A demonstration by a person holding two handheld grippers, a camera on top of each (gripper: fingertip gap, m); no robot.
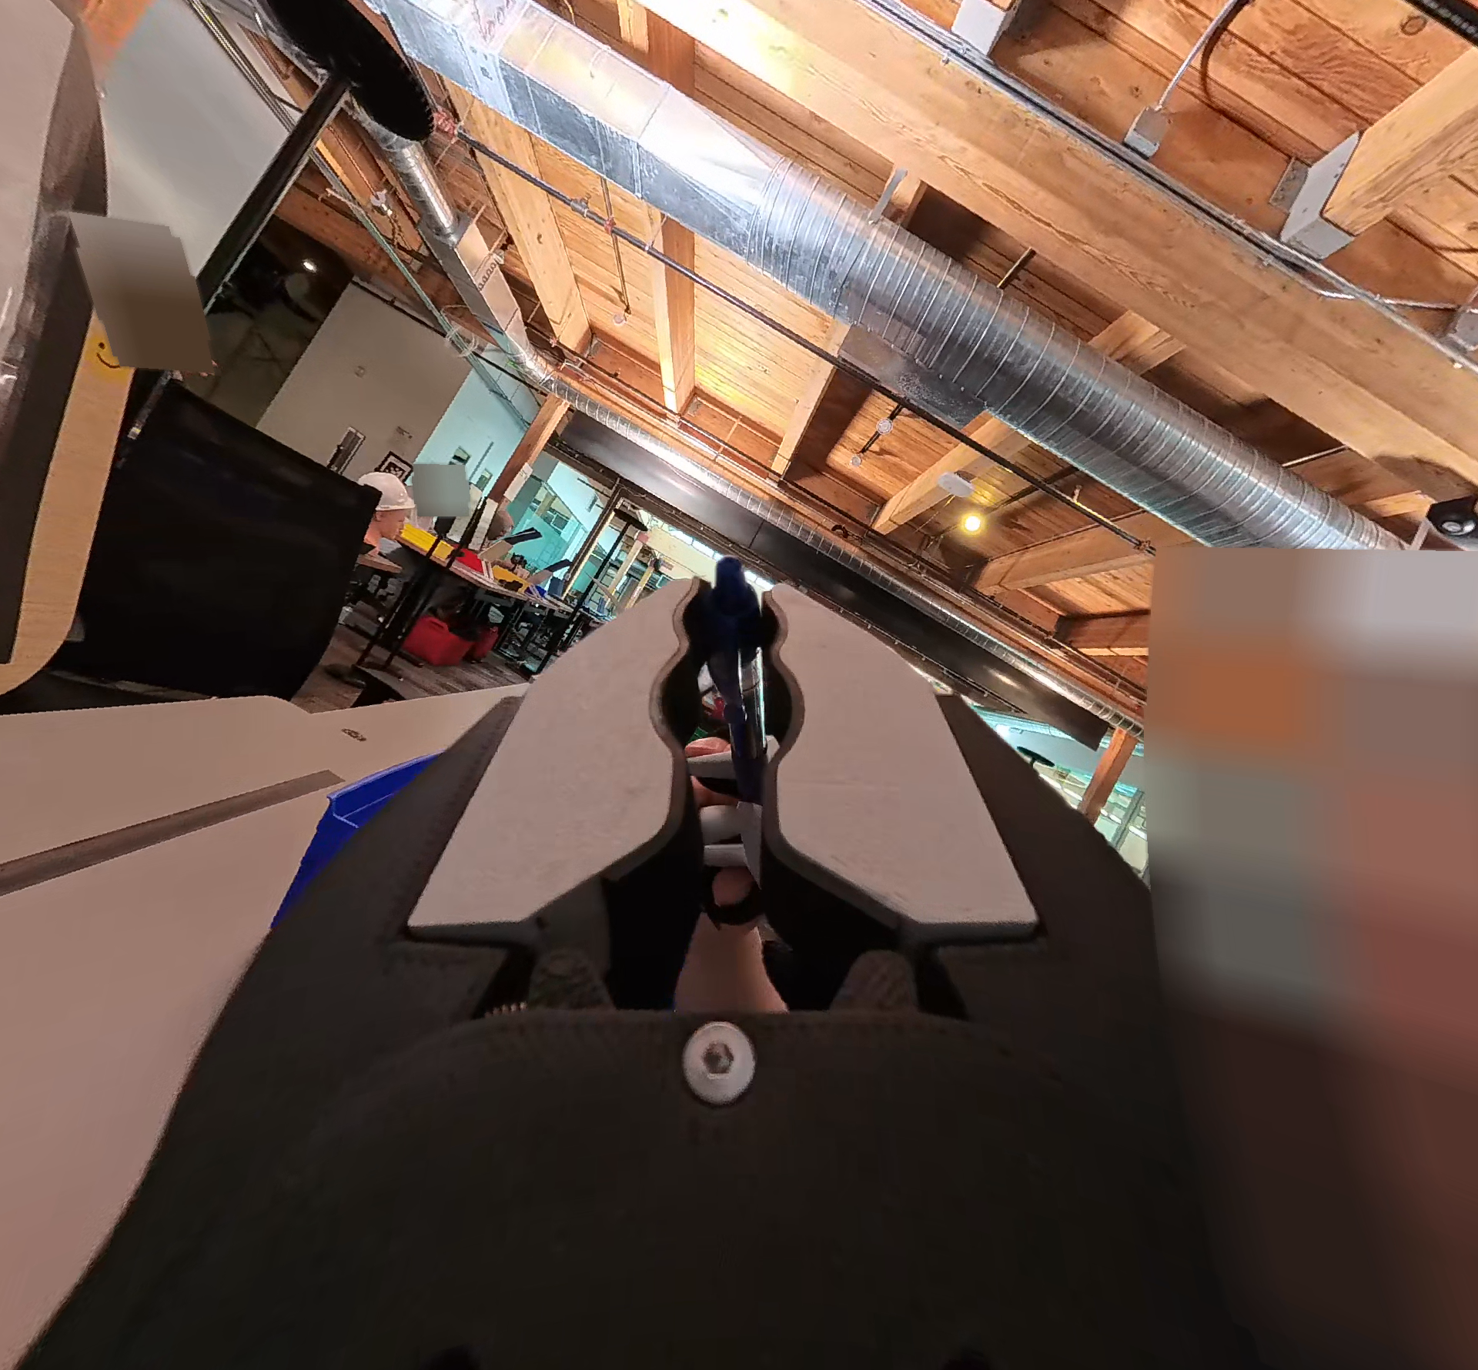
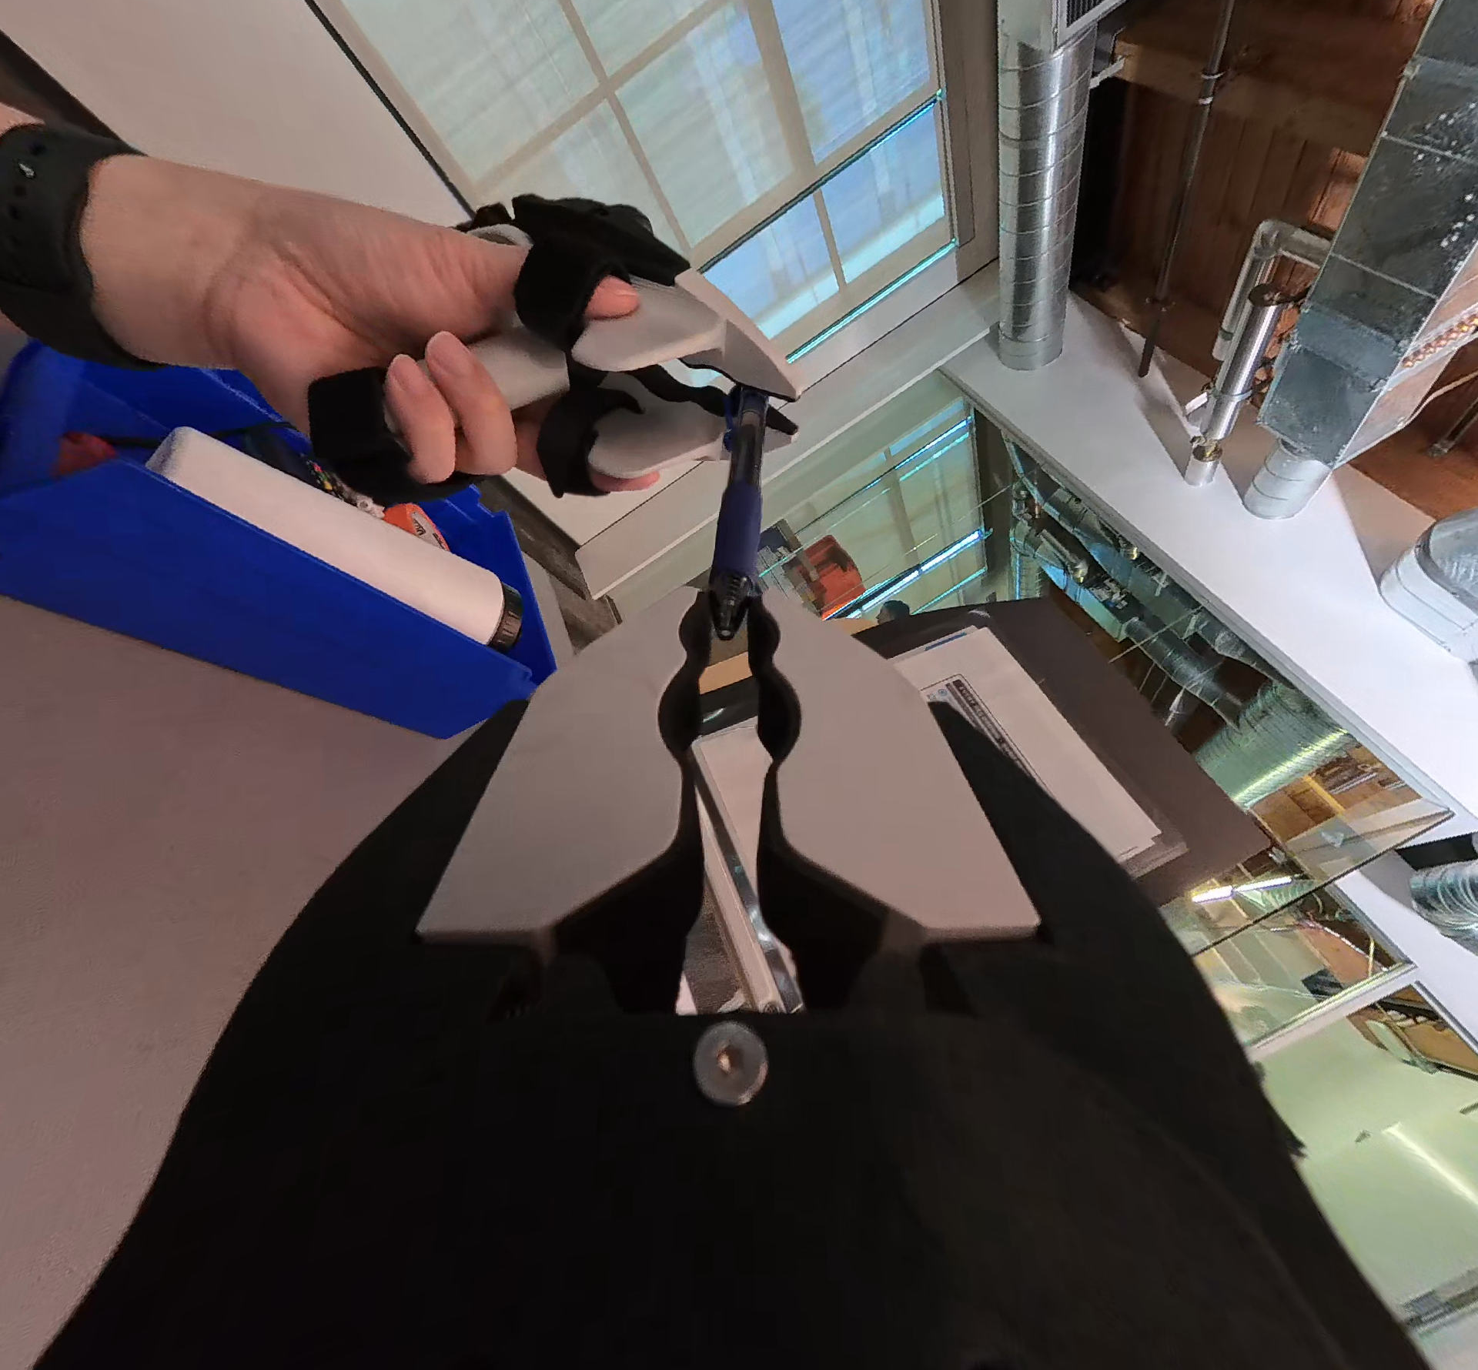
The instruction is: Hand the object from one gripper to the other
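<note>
A blue pen (image 2: pixel 737 524) hangs in the air between both grippers. My left gripper (image 1: pixel 729 600) is shut on the pen (image 1: pixel 740 684), whose end sticks out past the fingertips. In the right wrist view the left gripper (image 2: pixel 769 408) comes in from the upper left in a person's hand (image 2: pixel 304 292) and pinches the pen's upper part. My right gripper (image 2: pixel 732 608) is closed on the pen's lower end at its fingertips. Through the gap between the left fingers, the right gripper's pale fingers (image 1: pixel 724 824) show below.
A blue bin (image 2: pixel 240 612) with a white roll (image 2: pixel 320 524) and small items stands on the grey table (image 2: pixel 160 892) at the left, and it also shows in the left wrist view (image 1: pixel 360 812). White papers (image 2: pixel 1056 772) lie beyond the right gripper. Both cameras point steeply up at the ceiling and windows.
</note>
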